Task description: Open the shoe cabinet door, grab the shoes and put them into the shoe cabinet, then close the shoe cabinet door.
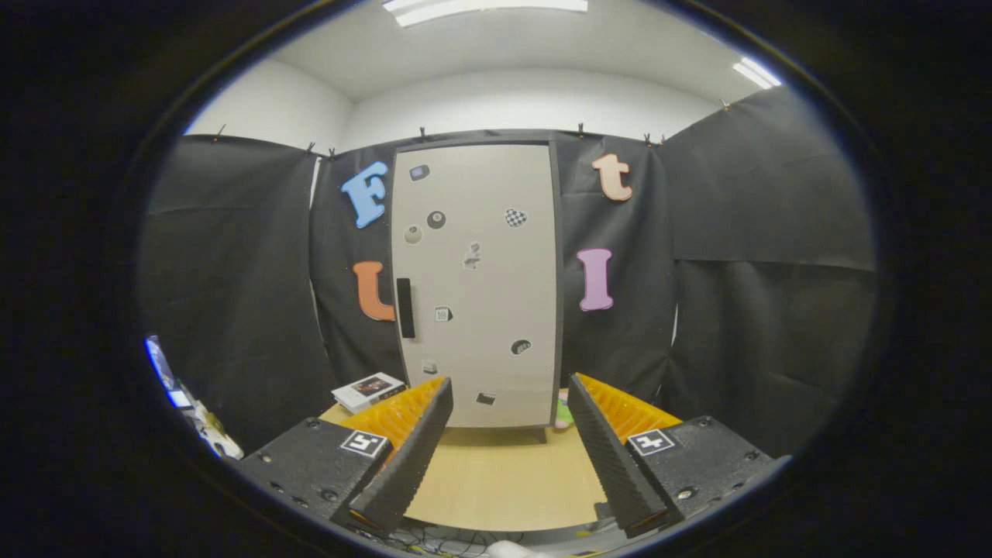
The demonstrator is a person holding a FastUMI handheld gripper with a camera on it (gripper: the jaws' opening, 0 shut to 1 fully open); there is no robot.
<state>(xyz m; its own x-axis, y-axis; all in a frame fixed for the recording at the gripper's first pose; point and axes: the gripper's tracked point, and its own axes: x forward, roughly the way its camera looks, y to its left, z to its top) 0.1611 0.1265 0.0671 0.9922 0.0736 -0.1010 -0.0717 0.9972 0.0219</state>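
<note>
Shoe cabinet (496,364) door is sitting flush shut, dark bar handle (404,308) on its left edge. No shoes showing, so this is fitting either pre-open or post-close (can't call it). Claw (511,449) is hanging spread wide w/ nothing between the ridged fingers, cabinet beyond them. Door: matte grey flat panel w/ small stickers. Tabletop (504,473): smooth pale wood. Boxed item (367,390) lying by the cabinet's left foot.

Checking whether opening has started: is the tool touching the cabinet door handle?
Apart. The gripper view shows the open tool well short of the handle, tabletop between.
</note>
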